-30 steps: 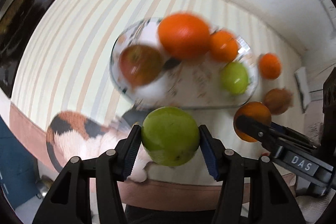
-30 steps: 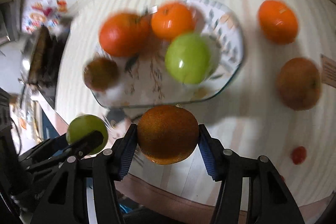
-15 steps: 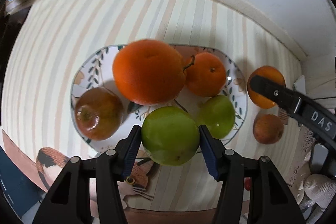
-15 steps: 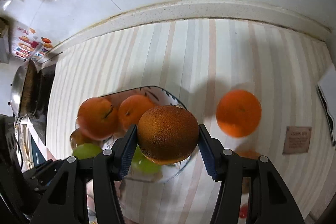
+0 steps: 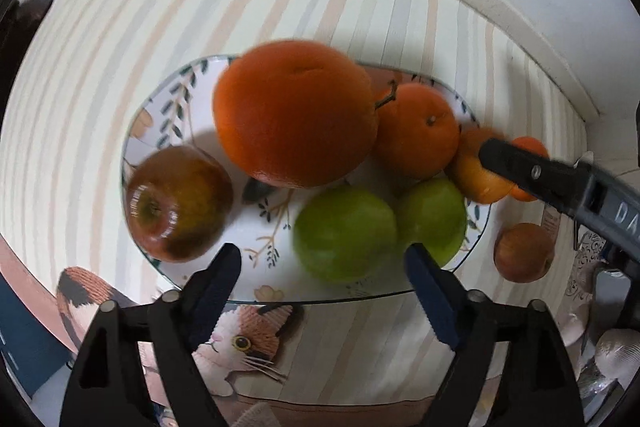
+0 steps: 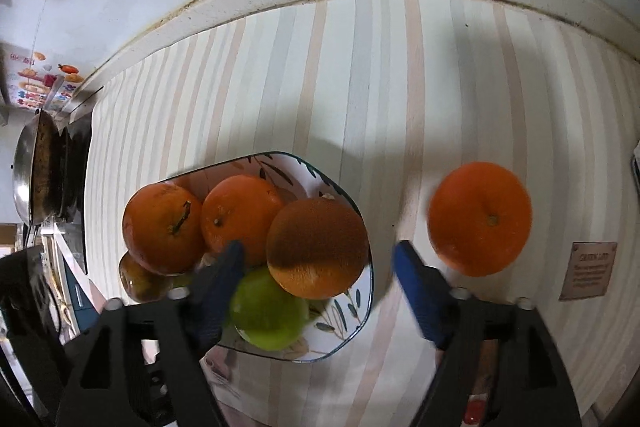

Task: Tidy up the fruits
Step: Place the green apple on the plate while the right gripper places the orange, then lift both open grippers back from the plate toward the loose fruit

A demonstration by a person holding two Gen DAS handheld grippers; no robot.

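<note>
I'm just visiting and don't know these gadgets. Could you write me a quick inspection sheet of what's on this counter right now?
Surface: striped mat over a counter against a white wall.
Job's things: leaf-patterned plate holding a big orange, a smaller orange, a rough-skinned orange, two green apples and a red apple. Off the plate: one orange and a reddish fruit.
Clutter: small brown card, cat picture.
Grippers: left gripper and right gripper, jaws opening, nothing pressed between them.
Cables: nothing seen.
Surroundings: pans at the left.
</note>
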